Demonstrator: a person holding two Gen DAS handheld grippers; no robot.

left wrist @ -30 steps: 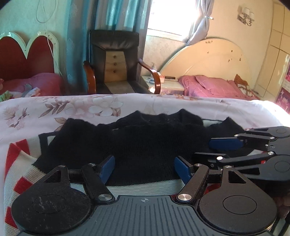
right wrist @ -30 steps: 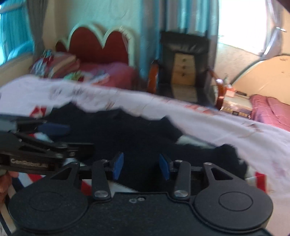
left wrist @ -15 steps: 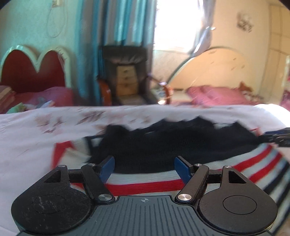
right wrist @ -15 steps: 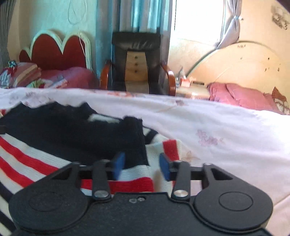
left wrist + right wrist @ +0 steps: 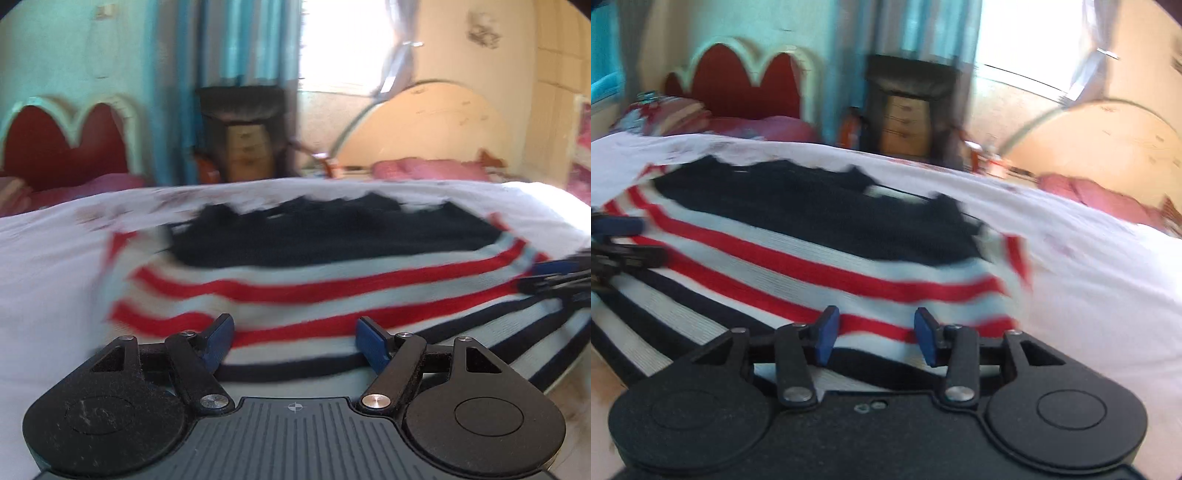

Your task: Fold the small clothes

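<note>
Striped sweater (image 5: 314, 288) (blurred) before left gripper (image 5: 293, 341)

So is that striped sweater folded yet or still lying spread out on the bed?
Mostly spread: the striped sweater lies wide across the white bedsheet, stripes showing edge to edge. Motion blur hides whether the dark far part is folded over.

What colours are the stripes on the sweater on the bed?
Red and dark navy stripes on white, on the sweater; the right wrist view shows them best.
</note>
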